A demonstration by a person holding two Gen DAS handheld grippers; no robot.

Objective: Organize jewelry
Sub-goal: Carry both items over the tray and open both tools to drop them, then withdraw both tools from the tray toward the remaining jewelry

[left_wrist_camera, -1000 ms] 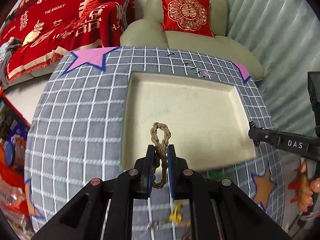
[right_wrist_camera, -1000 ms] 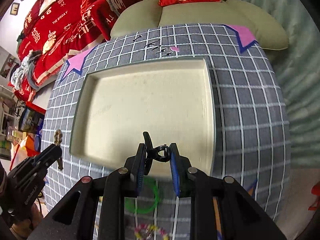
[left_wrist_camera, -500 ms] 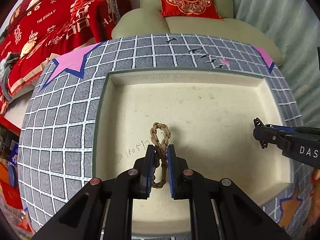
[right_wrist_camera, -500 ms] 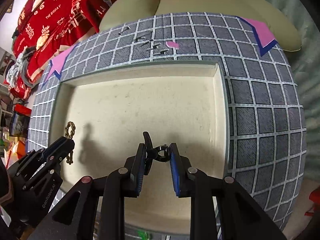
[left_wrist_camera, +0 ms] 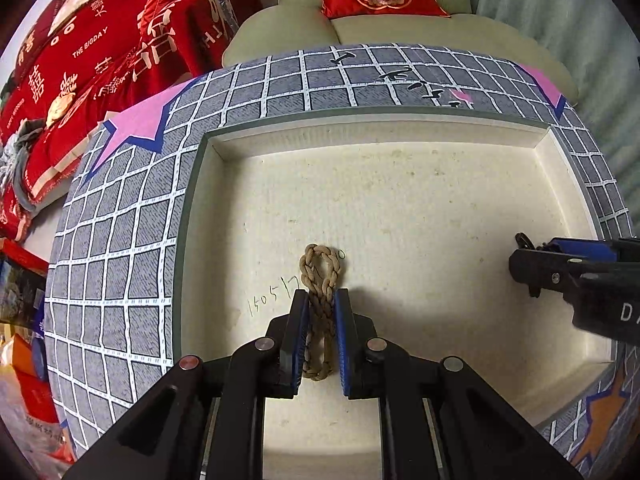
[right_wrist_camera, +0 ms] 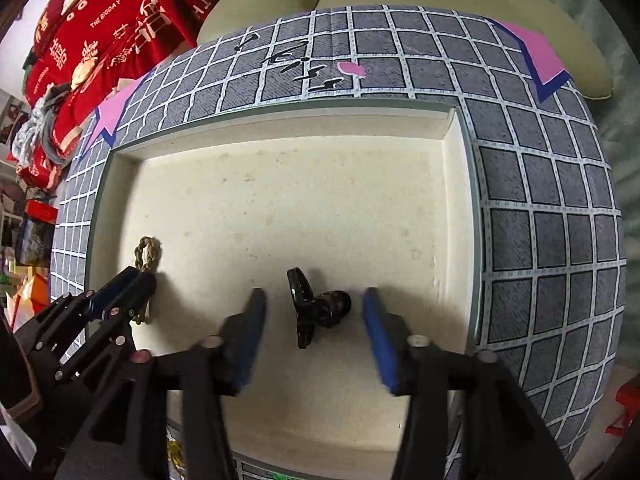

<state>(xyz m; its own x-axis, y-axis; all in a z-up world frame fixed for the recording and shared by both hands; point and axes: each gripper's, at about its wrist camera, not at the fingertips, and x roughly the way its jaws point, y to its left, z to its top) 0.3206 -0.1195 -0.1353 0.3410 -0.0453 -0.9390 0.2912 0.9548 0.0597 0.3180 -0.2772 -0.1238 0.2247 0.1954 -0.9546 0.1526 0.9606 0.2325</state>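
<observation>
Right gripper (right_wrist_camera: 314, 320) fingers just opened; small black clip (right_wrist_camera: 316, 308) lies loose between them in tray (right_wrist_camera: 460, 208). Left gripper (left_wrist_camera: 320, 336) fingers pinch soft, light braided loop (left_wrist_camera: 320, 280) at middle.

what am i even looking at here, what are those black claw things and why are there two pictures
Nothing here is a robot arm. A person holds a two-finger hand-held gripper in each hand, and each one carries a wide-angle camera that looks along its fingers, so you get one picture per hand.

In the left hand's picture, the left hand-held gripper is shut on a braided tan cord loop, held over a shallow cream tray. The tray sits on a grey checked cloth.

In the right hand's picture, the right hand-held gripper has just been opening. A small black jewelry piece lies on the tray floor between its fingers, and the pads no longer press on it. What exactly it is I cannot tell.

Each gripper also shows at the edge of the other's picture.
</observation>
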